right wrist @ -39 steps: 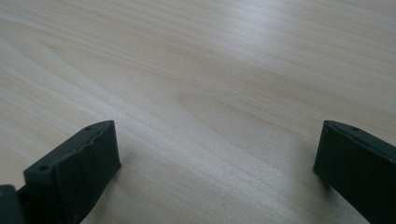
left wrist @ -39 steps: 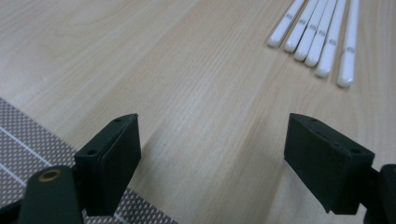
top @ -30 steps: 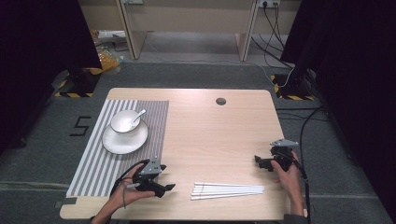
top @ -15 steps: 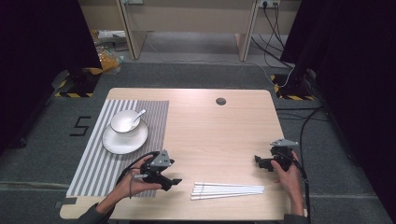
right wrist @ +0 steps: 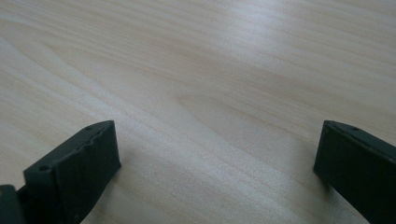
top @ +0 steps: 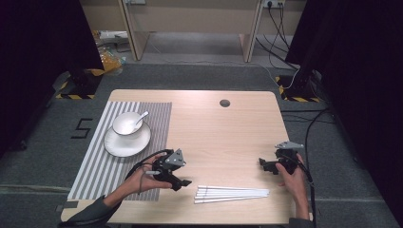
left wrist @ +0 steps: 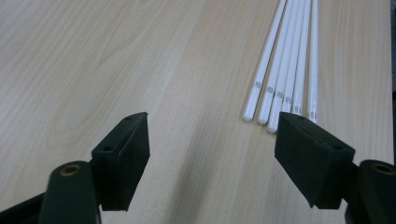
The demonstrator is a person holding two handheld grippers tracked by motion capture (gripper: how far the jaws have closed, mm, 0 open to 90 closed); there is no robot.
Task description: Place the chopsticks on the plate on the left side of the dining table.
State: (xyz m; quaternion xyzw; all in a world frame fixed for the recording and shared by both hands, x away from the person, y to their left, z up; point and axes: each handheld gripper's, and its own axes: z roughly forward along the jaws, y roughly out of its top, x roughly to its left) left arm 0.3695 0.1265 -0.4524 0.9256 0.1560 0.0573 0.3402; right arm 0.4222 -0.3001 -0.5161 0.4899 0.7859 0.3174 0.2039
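Note:
Several white chopsticks (top: 231, 194) lie side by side near the table's front edge; their rounded ends (left wrist: 282, 98) sit just ahead of my left gripper's right jaw. My left gripper (top: 184, 182) is open and empty, hovering just left of the chopsticks at the mat's front right corner. My right gripper (top: 263, 165) rests open and empty near the right edge, up and to the right of the chopsticks, with bare wood (right wrist: 210, 93) between its jaws. A white bowl (top: 126, 123) with a spoon (top: 141, 117) in it stands on a white plate (top: 126, 141) on the striped mat (top: 114, 164).
The wooden table (top: 223, 135) has a round cable hole (top: 225, 103) near its far edge. Cables (top: 313, 128) trail over the floor to the right. Desk legs and clutter stand beyond the far edge.
My left gripper has moved right and slightly away from the front edge, closing on the chopsticks' left ends. The right gripper has stayed where it was.

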